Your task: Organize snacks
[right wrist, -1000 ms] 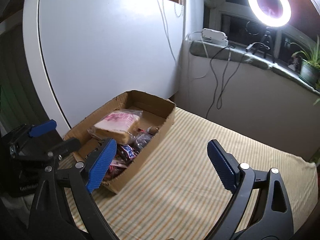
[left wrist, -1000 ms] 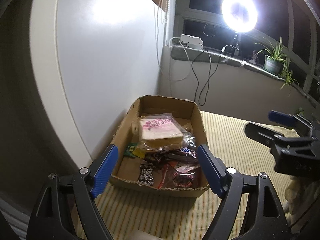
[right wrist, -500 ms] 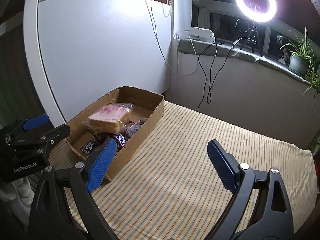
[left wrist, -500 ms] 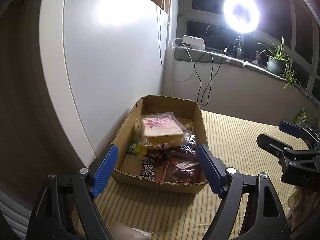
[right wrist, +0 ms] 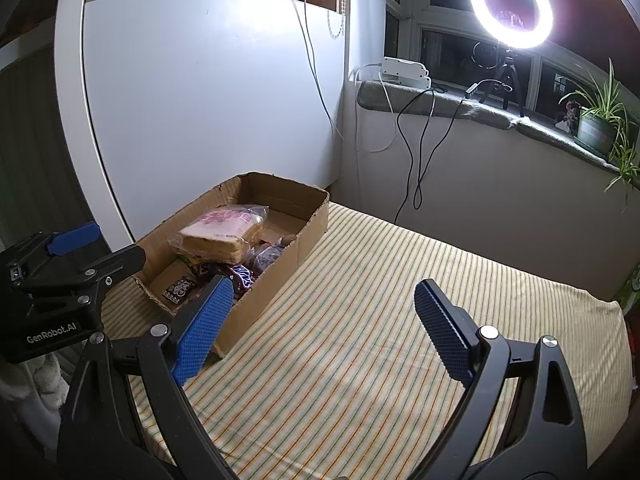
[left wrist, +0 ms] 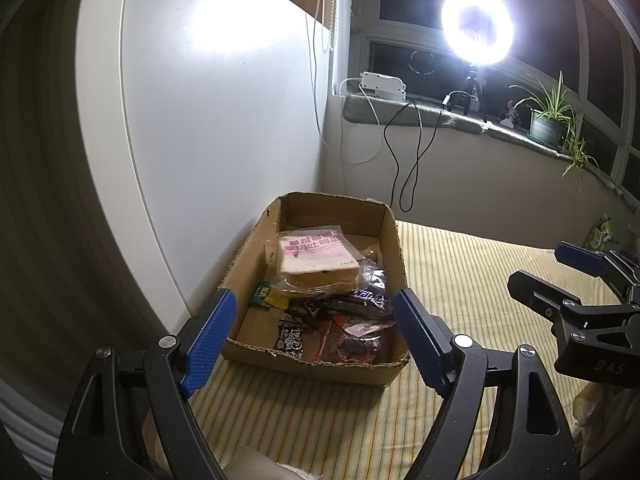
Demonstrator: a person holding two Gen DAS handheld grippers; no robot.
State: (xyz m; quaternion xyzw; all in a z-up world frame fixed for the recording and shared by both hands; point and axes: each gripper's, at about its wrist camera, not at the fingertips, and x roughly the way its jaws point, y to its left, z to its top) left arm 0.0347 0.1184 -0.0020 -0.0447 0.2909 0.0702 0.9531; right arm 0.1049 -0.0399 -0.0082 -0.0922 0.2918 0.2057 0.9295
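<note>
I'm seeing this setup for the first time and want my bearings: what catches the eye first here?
The glaring ring light on the windowsill at upper right dominates. Next comes the open cardboard box against the white panel on the striped cloth, heaped with snacks and topped by a bagged bread loaf. Both the left gripper and the right gripper hang open and empty in the foreground.

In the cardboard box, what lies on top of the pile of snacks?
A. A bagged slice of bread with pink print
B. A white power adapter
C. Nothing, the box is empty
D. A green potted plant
A: the bagged bread rests on top of the darker wrappers inside the box; the plant and the adapter sit on the window sill.
</note>
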